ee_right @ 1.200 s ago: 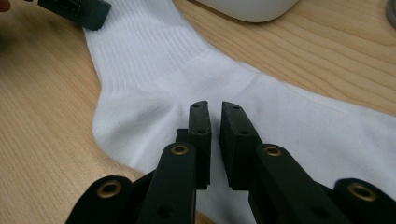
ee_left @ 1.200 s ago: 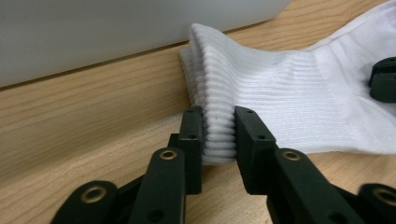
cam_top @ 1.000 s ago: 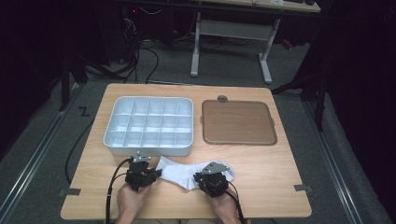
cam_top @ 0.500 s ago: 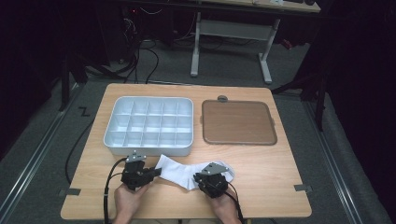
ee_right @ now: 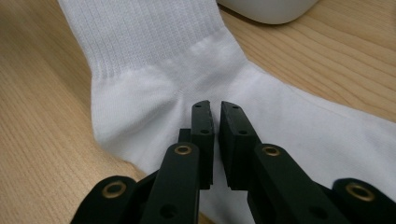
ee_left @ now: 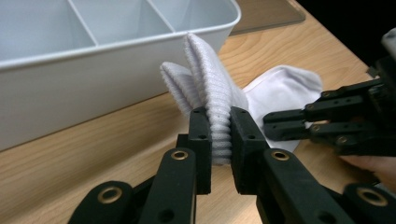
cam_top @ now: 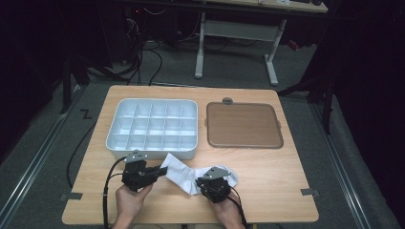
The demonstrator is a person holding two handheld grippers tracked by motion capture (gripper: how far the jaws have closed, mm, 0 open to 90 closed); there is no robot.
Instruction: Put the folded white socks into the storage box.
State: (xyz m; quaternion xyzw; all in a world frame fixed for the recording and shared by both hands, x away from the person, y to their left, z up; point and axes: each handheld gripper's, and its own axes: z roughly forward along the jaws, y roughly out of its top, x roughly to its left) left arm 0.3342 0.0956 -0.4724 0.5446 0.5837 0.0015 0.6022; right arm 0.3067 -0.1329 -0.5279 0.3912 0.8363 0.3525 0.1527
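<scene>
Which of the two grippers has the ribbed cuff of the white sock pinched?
The left gripper: its jaws clamp the white sock's lifted ribbed cuff. The right gripper presses on the foot part.

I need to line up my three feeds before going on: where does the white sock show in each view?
High view: the sock lies at the table's near edge, between the left gripper and the right gripper.
Left gripper view: centre, its ribbed cuff pinched and lifted.
Right gripper view: across the upper middle, heel by the jaws.
Shared landmark: the white divided tray just behind the sock.
</scene>
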